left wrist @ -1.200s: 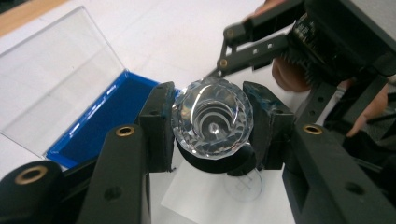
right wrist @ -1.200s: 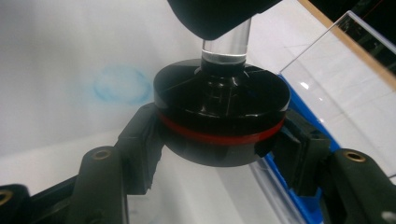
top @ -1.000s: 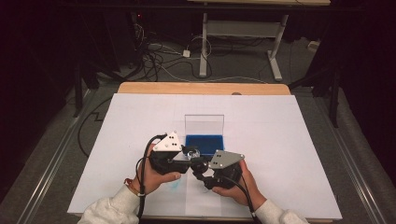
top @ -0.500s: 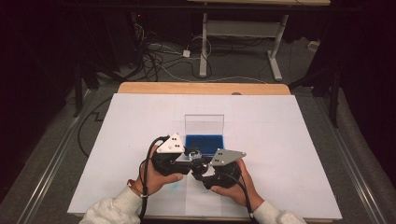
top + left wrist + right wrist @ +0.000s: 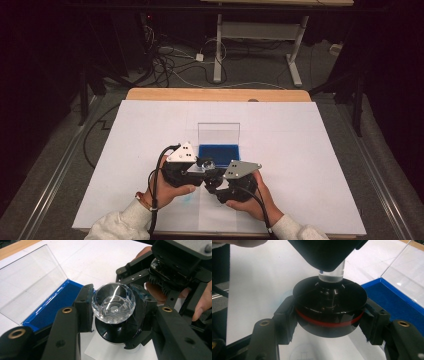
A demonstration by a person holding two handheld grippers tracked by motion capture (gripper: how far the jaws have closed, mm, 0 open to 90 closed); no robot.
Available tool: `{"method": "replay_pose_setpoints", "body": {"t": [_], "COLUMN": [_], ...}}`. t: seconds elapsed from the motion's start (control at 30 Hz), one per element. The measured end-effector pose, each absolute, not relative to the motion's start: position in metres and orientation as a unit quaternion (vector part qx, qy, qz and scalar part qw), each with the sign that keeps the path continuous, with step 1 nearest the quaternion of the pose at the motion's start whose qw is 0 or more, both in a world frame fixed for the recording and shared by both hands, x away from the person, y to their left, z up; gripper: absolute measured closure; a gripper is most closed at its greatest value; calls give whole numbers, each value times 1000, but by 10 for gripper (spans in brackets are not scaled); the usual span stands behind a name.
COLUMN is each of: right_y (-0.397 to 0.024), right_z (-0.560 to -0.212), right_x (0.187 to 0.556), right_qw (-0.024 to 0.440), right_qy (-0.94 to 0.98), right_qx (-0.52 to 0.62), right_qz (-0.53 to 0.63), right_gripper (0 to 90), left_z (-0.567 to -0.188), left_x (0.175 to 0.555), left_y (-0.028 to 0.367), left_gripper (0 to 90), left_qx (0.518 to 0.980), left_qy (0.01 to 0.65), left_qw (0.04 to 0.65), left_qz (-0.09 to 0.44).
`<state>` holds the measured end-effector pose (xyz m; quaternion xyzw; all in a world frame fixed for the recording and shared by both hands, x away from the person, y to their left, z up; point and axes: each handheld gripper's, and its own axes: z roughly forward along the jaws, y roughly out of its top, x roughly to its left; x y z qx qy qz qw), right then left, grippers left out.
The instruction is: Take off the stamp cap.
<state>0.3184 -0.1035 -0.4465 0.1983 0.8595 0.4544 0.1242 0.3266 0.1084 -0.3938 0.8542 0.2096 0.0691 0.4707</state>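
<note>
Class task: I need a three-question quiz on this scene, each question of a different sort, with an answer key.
1. True or false: the blue-lined case on the table has its clear lid shut.
2. Which part does the left gripper clamp? A) the faceted clear knob B) the black disc with a red band C) the case lid
3. Fill in: the right gripper is shut on the black ____.

Key: 1. False, the lid stands open. 2. A. 3. disc.
</note>
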Motion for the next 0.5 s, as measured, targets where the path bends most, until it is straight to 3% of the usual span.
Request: {"method": "replay_pose_setpoints", "body": {"t": [0.5], "right_y": [-106], "right_z": [-446], "right_x": [318], "right_qw": [108], "right_qy": [851], "right_qx": [212], "right_qz": [468], "right_gripper": [386], "left_z": [-391], "left_x": [323], "left_y": [111], "left_gripper": [552], "left_qx": [853], "left_qy": [202], "left_qw": [474], "left_qz": [83]}}
